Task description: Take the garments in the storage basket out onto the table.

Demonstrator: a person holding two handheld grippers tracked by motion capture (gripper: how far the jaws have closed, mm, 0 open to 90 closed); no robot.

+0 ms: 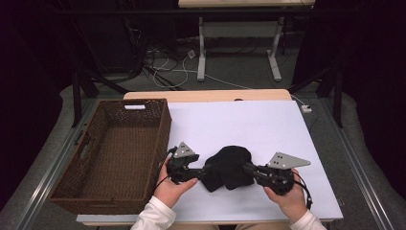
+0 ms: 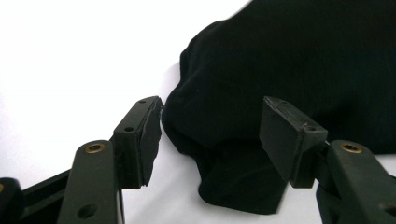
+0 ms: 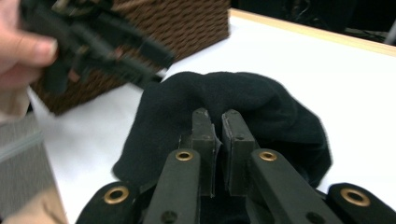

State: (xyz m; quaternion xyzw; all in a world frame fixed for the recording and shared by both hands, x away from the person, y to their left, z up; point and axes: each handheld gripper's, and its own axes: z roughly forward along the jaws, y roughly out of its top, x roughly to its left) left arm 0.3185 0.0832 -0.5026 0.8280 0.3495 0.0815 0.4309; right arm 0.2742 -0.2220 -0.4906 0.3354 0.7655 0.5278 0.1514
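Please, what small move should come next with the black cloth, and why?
Probably close the left gripper on the near fold of the black cloth. Its jaws stand open with cloth between them, the pads not pressing. The right gripper is already shut on the cloth's other side, so a second hold would likely let both hands lift it toward the wicker basket.

The black cloth looks like soft, matt knit or fleece, with a fine fuzzy nap and loose folds. The basket is dark brown woven wicker, rough and ribbed, with a faint sheen on the strands. The worktop is covered by a smooth, matt white sheet, with a pale wood edge at the far side. The left claw is matt black plastic with brass-coloured rivets; its pads look rubbery and scuffed. The right claw has the same matt finish. The sleeve is white cloth.
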